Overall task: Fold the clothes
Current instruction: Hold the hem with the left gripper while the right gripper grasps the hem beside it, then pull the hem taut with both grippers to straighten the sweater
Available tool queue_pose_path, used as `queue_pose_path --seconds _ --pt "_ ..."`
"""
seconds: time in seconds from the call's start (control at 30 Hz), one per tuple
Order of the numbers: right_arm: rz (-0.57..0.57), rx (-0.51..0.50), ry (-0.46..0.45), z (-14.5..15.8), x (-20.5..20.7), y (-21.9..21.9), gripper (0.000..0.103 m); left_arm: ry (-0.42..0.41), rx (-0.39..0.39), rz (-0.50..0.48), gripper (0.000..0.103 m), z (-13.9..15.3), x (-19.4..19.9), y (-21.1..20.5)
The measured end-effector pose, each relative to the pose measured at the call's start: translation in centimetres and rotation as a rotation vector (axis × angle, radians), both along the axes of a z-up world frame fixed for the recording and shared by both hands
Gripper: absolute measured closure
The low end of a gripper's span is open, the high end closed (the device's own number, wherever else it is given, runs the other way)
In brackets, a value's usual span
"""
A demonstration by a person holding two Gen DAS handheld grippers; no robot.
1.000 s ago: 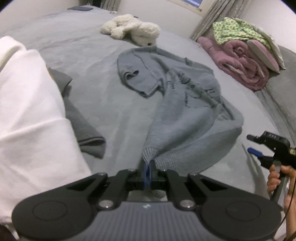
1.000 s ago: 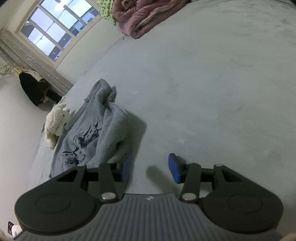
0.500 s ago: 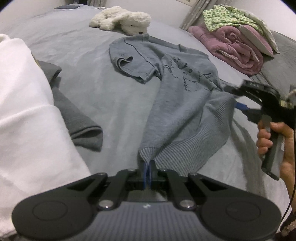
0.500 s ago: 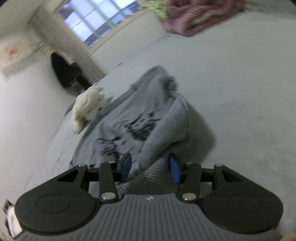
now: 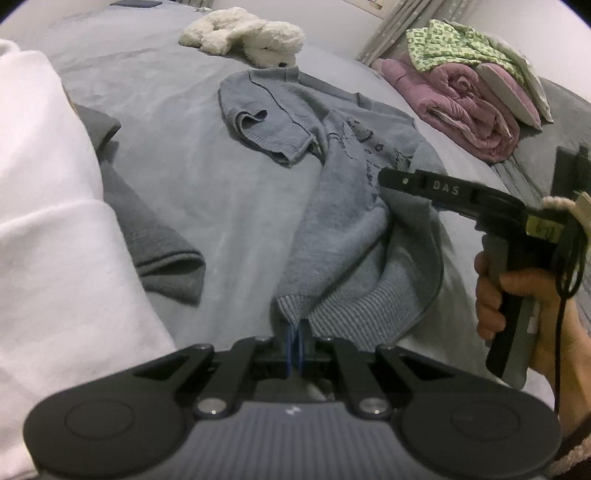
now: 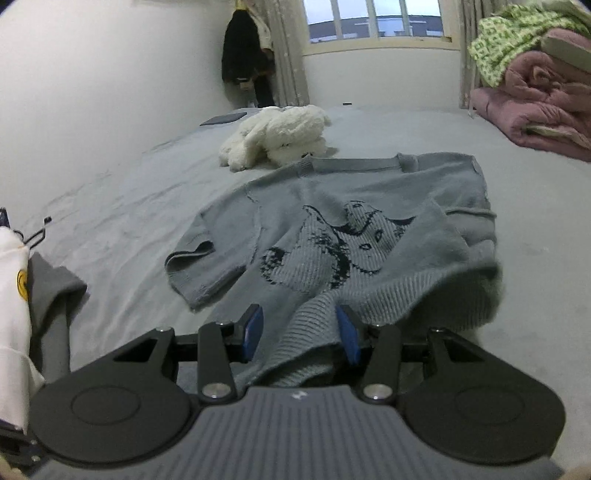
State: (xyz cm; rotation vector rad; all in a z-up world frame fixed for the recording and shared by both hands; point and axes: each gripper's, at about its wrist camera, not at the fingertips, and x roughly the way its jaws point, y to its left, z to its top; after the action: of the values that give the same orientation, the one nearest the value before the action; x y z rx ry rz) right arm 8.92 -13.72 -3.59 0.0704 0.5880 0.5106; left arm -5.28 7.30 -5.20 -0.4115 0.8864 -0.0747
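A blue-grey knit sweater (image 5: 347, 206) with a dark cat print lies on the grey bed, collar toward the far side. My left gripper (image 5: 295, 345) is shut on the ribbed hem corner at its near left. In the right wrist view the same sweater (image 6: 354, 236) spreads ahead, and my right gripper (image 6: 299, 332) is open with a bunched fold of the ribbed hem between its blue pads (image 6: 347, 334). The right gripper body (image 5: 454, 194) shows in the left wrist view, held by a hand over the sweater's right side.
A white plush toy (image 5: 251, 35) lies beyond the collar. Rolled pink and green bedding (image 5: 469, 99) is stacked at the far right. A dark grey garment (image 5: 147, 236) and white cloth (image 5: 48, 229) lie at the left. A window (image 6: 376, 18) is behind.
The right gripper swung from the bare bed onto the sweater's right hem, which now bunches between its open fingers. The left gripper stayed shut on its hem corner.
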Motion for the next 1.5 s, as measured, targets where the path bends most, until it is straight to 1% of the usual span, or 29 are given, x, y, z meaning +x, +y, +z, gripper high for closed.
queue_pose_path --seconds 0.2,0.27,0.37,0.43,0.53,0.6,0.7,0.83,0.93,0.97,1.0,1.03,1.07,1.1,1.2,1.27,1.37,1.5 --pt "-0.045 0.085 -0.016 2.0 -0.4 -1.9 0.053 0.01 -0.016 0.007 0.099 -0.1 0.1 0.2" --pt "-0.079 0.127 -0.027 2.6 -0.6 -3.1 0.053 0.012 -0.018 0.008 0.099 0.0 0.1 0.3" --pt "-0.156 0.187 -0.037 3.4 -0.6 -5.9 0.053 0.014 -0.024 0.011 0.099 -0.1 0.1 0.4" --pt "-0.222 0.212 -0.031 3.4 -0.4 -7.8 0.053 0.015 -0.028 0.012 0.099 -0.1 0.2 0.5" --pt "-0.316 0.207 -0.003 2.9 0.3 -9.9 0.053 0.017 -0.032 0.012 0.099 -0.1 0.2 0.6" --pt "-0.362 0.175 0.032 2.3 0.7 -10.7 0.053 0.019 -0.036 0.013 0.099 -0.2 0.3 0.7" --pt "-0.39 0.104 0.104 1.3 1.3 -11.0 0.053 0.02 -0.037 0.012 0.099 -0.2 0.3 0.7" --pt "-0.371 0.011 0.175 0.1 1.4 -10.3 0.053 0.019 -0.032 0.009 0.099 -0.2 0.4 0.7" --pt "-0.342 -0.097 0.239 -1.3 1.8 -9.1 0.053 0.019 -0.029 0.007 0.099 -0.3 0.5 0.7" --pt "-0.336 -0.136 0.249 -1.8 1.8 -8.8 0.058 0.018 -0.027 0.006 0.099 -0.3 0.5 0.7" --pt "-0.33 -0.178 0.238 -2.1 1.6 -8.3 0.06 0.017 -0.024 0.005 0.099 -0.3 0.5 0.7" --pt "-0.323 -0.221 0.22 -2.3 1.4 -7.9 0.07 0.015 -0.021 0.004 0.099 -0.3 0.5 0.6" --pt "-0.312 -0.249 0.212 -2.3 1.2 -7.3 0.092 0.012 -0.015 0.003 0.099 -0.3 0.4 0.6" --pt "-0.3 -0.271 0.208 -2.3 1.0 -6.8 0.099 0.008 -0.008 0.001 0.099 -0.3 0.4 0.5" --pt "-0.281 -0.352 0.181 -2.3 0.2 -5.5 0.098 -0.003 0.009 -0.005 0.099 -0.2 0.2 0.3" --pt "-0.286 -0.369 0.181 -2.2 -0.2 -5.8 0.099 -0.005 0.02 -0.006 0.1 -0.1 0.1 0.2" --pt "-0.317 -0.368 0.2 -1.7 -0.8 -7.3 0.099 -0.001 0.029 -0.002 0.1 0.2 -0.3 0.2" --pt "-0.411 -0.385 0.214 -0.8 -2.2 -10.8 0.099 0.008 0.019 -0.005 0.1 0.7 -0.8 0.4"
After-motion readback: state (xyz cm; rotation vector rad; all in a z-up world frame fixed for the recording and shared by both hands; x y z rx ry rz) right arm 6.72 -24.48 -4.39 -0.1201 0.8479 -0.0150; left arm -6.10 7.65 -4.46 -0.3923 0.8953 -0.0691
